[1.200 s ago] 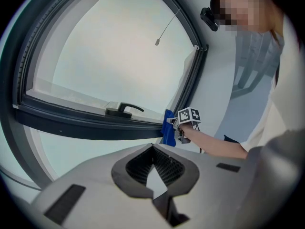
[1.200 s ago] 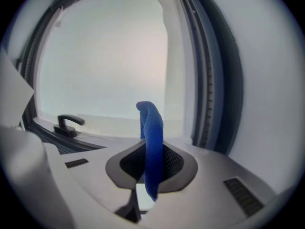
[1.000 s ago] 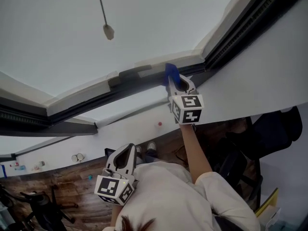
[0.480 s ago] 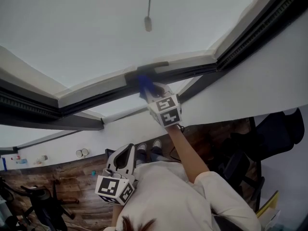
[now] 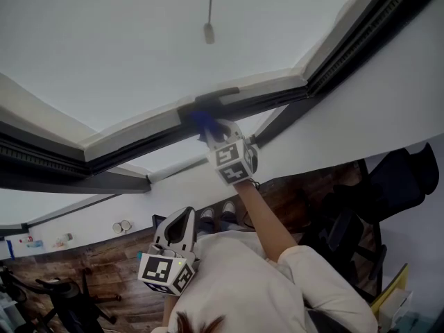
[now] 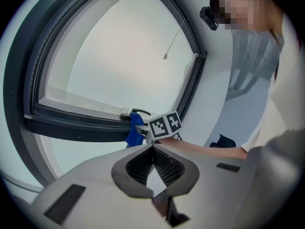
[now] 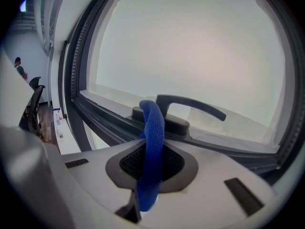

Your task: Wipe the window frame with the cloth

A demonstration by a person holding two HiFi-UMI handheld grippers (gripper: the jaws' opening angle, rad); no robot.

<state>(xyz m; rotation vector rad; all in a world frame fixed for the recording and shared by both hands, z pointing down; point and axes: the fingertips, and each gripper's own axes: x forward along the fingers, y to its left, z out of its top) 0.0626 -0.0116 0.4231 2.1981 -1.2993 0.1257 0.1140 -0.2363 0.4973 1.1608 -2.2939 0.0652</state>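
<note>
The left gripper [image 5: 182, 222] is held low against the person's chest, at about 7 o'clock from the work and well apart from it. In the left gripper view its jaws are seen pressed together at the tips with nothing between them.

One window frame [image 5: 132, 144] is in view. In the head view its dark lower rail runs roughly from 8 o'clock to 2 o'clock. One handle [image 7: 190, 108] is mounted on that rail, and one pull cord [image 5: 208, 32] hangs in front of the pane, toward 12 o'clock.

One blue cloth [image 7: 152, 142] is counted. It is pinched between the jaws of the right gripper [image 5: 210, 132], which is raised on an outstretched arm and is plainly the nearer of the two grippers. In the right gripper view the cloth stands up from the jaws toward 12 o'clock as a narrow fold. Its top is set against the base of the handle, though firm contact cannot be confirmed.

The coming move is judged to turn on this: the cloth's long axis lies across the rail. The unwiped length of rail stretches toward 8 o'clock from the right gripper in the head view, and the handle base stands directly in the path there. A stroke along the rail's own axis is therefore called for, with the fold kept down against the frame.
</note>
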